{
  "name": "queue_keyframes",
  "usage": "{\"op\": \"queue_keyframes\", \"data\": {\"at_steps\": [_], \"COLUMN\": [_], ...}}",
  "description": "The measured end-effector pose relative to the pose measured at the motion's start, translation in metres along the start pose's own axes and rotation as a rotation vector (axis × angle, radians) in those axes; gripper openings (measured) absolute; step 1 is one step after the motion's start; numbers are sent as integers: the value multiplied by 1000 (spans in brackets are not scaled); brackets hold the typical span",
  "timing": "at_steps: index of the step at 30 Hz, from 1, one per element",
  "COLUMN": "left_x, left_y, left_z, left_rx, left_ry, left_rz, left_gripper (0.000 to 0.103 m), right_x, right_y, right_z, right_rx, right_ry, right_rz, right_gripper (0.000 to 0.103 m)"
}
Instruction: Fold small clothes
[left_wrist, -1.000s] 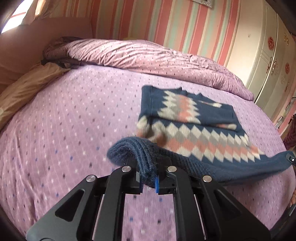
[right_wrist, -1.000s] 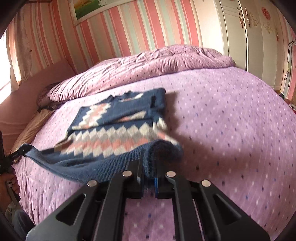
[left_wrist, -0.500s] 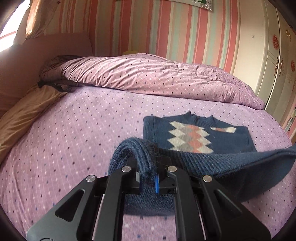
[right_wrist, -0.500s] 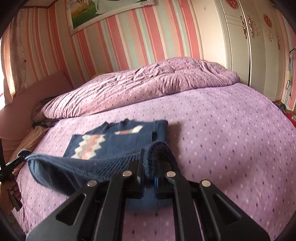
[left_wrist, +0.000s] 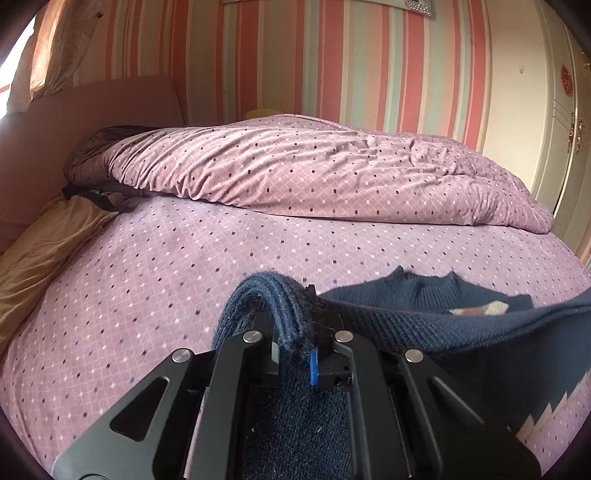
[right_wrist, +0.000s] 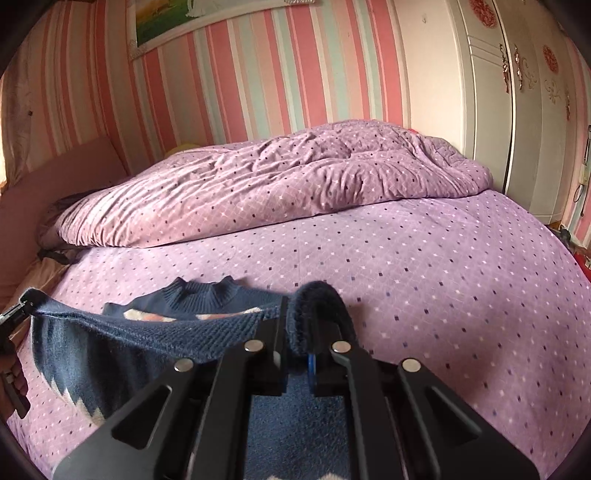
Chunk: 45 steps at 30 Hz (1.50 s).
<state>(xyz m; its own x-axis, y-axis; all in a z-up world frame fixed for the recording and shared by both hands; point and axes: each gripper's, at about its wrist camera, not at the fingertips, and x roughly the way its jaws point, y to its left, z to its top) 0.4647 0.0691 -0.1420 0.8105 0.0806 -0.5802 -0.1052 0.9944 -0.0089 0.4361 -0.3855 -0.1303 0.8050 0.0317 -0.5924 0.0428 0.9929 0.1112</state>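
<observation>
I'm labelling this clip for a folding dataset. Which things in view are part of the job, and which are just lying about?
Part of the job:
- navy sweater, hem lifted over its collar end
- left gripper, shut on the hem
- right gripper, shut on the hem
- bed sheet, the work surface

Lying about:
- rumpled duvet
- tan pillow
- wardrobe

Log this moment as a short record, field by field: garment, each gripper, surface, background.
garment: navy knit sweater with a diamond pattern, collar end flat on the bed, hem lifted and stretched between the two grippers
left gripper: shut on the sweater hem, knit bunched over its fingers
right gripper: shut on the other hem corner
fold stage: hem raised toward the collar, not yet laid down
surface: purple dotted bedsheet
background: rumpled duvet at the far side, striped wall, white wardrobe
</observation>
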Motion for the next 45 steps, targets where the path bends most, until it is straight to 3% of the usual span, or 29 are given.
{"op": "queue_keyframes", "data": {"at_steps": [7,14,27,32,35,36,37,38,39,40,42,45], "left_x": [70,143,204,220,215,211,205,194,187,178,178,171], "left_y": [-22,-28,-40,-42,-40,-39,-39,-38,-38,-36,-34,-30], "left_z": [23,15,2,-4,2,5,10,18,23,29,41,48], "left_rx": [29,8,67,80,51,40,33,38,43,49,57,46], "left_ry": [28,129,213,302,301,297,279,219,179,129,151,137], "left_rz": [47,84,155,146,122,114,117,166,194,210,195,188], "left_gripper": [7,7,10,22,31,40,66,85,99,100,99,99], "right_x": [81,165,233,248,245,243,241,240,237,233,218,208], "right_y": [-4,-1,5,0,-3,-3,-3,-3,-1,1,9,11], "right_z": [19,8,4,0,4,7,9,13,16,19,30,41], "right_rx": [18,-12,-54,-23,11,25,37,53,59,51,5,42], "right_ry": [43,155,250,340,353,352,354,363,359,339,263,236], "right_rz": [-40,-87,-139,-125,-106,-84,-60,-9,24,26,-36,0], "right_gripper": [6,6,7,14,17,29,52,65,84,97,99,99]}}
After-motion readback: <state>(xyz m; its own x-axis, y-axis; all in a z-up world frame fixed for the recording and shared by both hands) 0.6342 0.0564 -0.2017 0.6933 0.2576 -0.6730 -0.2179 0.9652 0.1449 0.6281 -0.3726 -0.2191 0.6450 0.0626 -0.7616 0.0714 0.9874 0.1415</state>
